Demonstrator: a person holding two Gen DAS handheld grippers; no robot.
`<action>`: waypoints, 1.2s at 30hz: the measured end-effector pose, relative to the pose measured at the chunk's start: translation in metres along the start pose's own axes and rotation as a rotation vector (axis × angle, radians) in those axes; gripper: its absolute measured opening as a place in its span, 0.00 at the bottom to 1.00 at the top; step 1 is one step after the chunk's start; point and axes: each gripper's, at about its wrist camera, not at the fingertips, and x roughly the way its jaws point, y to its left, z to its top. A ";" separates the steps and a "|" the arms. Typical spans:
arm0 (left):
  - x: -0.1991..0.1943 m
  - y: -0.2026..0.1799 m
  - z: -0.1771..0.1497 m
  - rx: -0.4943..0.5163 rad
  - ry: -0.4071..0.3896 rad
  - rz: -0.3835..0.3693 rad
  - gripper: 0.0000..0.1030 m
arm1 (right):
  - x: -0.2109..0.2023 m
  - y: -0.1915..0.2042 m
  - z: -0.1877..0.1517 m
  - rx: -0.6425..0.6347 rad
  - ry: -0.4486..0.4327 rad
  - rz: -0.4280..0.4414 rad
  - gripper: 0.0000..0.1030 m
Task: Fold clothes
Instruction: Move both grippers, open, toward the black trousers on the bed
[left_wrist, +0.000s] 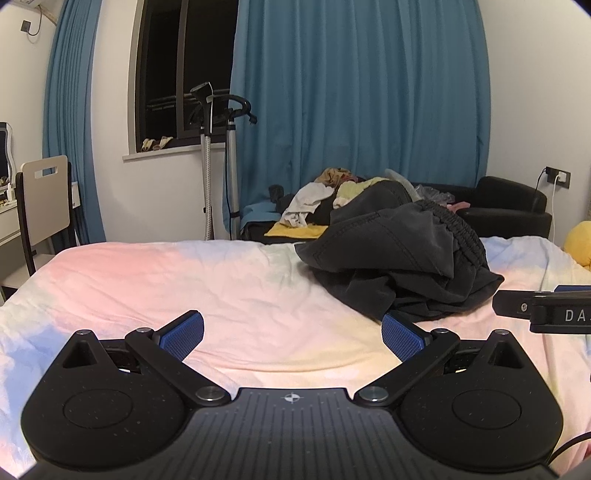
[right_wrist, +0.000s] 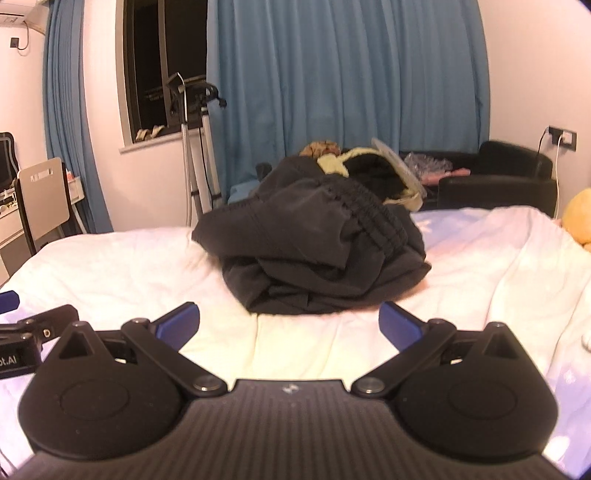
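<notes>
A crumpled black garment (left_wrist: 402, 254) with an elastic waistband lies in a heap on the pastel bedspread (left_wrist: 184, 280). My left gripper (left_wrist: 291, 334) hovers over the bed, wide open and empty, with the heap ahead and to its right. Its right blue pad (left_wrist: 400, 338) sits just short of the cloth's near edge. In the right wrist view the same garment (right_wrist: 314, 243) lies straight ahead of my right gripper (right_wrist: 288, 321), which is also wide open with nothing between its blue pads. Each gripper shows at the edge of the other's view.
Beyond the bed a black sofa (left_wrist: 513, 206) holds a pile of mixed clothes (left_wrist: 332, 195). A garment steamer stand (left_wrist: 218, 155) is by the window, blue curtains (left_wrist: 351, 92) behind. A chair (left_wrist: 44, 206) stands at the left. A yellow plush toy (left_wrist: 581, 240) rests at the bed's right edge.
</notes>
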 end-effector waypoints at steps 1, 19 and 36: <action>0.001 0.000 0.000 0.001 0.005 0.000 1.00 | 0.002 0.000 0.000 0.005 0.012 0.001 1.00; 0.006 -0.005 -0.006 0.030 0.061 -0.004 1.00 | 0.018 -0.006 -0.014 0.035 0.139 -0.015 1.00; 0.006 -0.008 -0.006 0.031 0.051 -0.007 1.00 | 0.014 -0.006 -0.013 0.030 0.121 -0.047 1.00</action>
